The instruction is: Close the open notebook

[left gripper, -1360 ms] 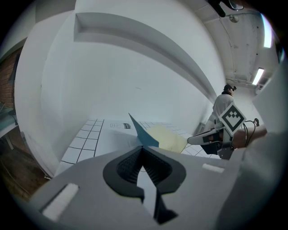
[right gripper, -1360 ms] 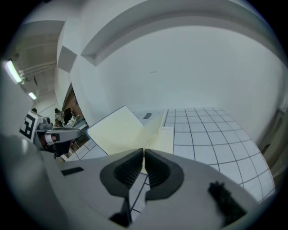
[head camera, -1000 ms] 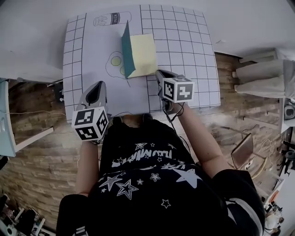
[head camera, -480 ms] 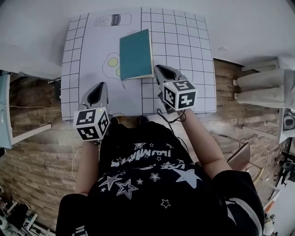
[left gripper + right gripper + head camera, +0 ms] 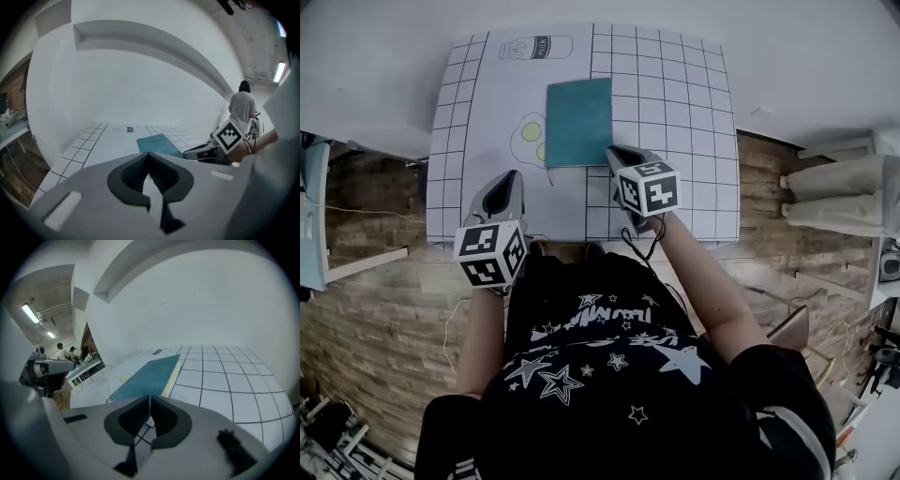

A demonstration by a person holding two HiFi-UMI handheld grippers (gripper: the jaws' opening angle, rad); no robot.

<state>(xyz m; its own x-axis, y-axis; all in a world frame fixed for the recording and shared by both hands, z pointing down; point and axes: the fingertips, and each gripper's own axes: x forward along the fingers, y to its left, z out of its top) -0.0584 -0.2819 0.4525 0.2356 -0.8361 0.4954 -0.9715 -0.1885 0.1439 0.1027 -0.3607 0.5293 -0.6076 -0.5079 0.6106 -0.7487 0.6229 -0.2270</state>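
The notebook [image 5: 578,122] lies closed and flat on the white gridded mat [image 5: 670,94], teal cover up, with a pale page edge along its right side [image 5: 174,373]. My right gripper [image 5: 614,152] is shut and holds nothing; its tips are at the notebook's near right corner, and whether they touch it I cannot tell. In the right gripper view the notebook [image 5: 147,373] stretches away just ahead of the joined tips [image 5: 149,397]. My left gripper [image 5: 508,178] hovers over the mat's near left part, shut and empty, well apart from the notebook [image 5: 159,143].
A fried-egg drawing [image 5: 530,133] shows beside the notebook's left edge and a milk-carton drawing [image 5: 534,47] at the mat's far end. Wooden floor [image 5: 384,309] surrounds the table. A person [image 5: 243,108] stands in the background; white furniture [image 5: 844,187] is at the right.
The teal cover, upright a second ago with the yellow page showing, has dropped flat over the pages. My right gripper has shifted slightly left, toward the notebook's near corner.
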